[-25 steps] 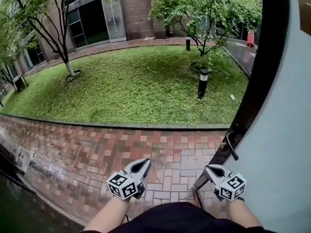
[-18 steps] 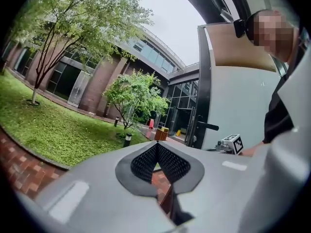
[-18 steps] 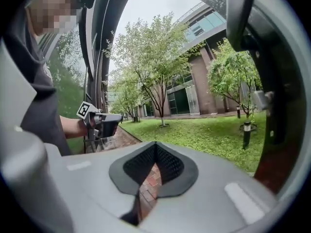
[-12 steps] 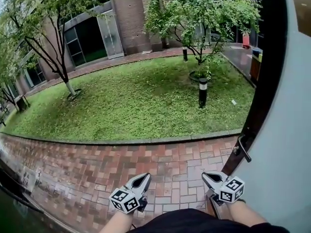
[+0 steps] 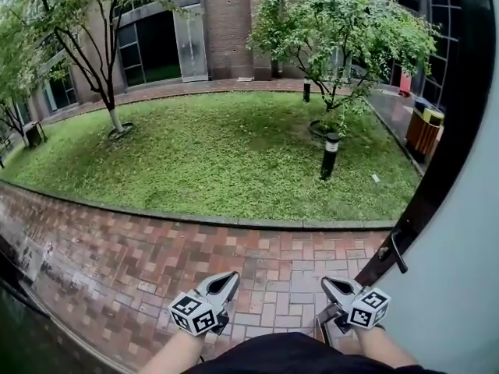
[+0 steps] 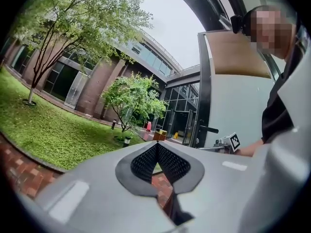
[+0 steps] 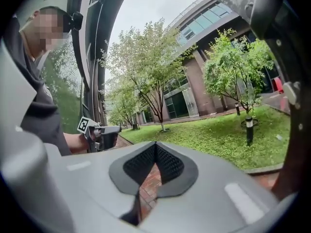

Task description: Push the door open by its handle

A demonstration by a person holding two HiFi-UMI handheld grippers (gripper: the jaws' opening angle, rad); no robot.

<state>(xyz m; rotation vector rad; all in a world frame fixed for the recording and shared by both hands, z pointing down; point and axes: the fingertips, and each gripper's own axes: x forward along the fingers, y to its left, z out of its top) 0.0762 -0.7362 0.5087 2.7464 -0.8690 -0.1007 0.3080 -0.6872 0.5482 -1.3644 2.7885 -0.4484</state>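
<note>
While right gripper [image 5: 334, 287] jaws meet (left gripper [image 5: 226, 280] likewise, both empty), door handle [image 5: 398, 252] sits apart, up-right

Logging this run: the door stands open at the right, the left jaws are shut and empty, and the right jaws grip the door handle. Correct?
Only the end is wrong. The right gripper is shut and empty; the right gripper view shows nothing between its jaws, and the head view shows the door handle apart from it. The door and left gripper are as stated.

left gripper [image 6: 156, 146] fingers [image 6: 142, 162] together, empty; door handle [image 6: 211, 129] ahead, lawn [image 6: 39, 130] left
</note>
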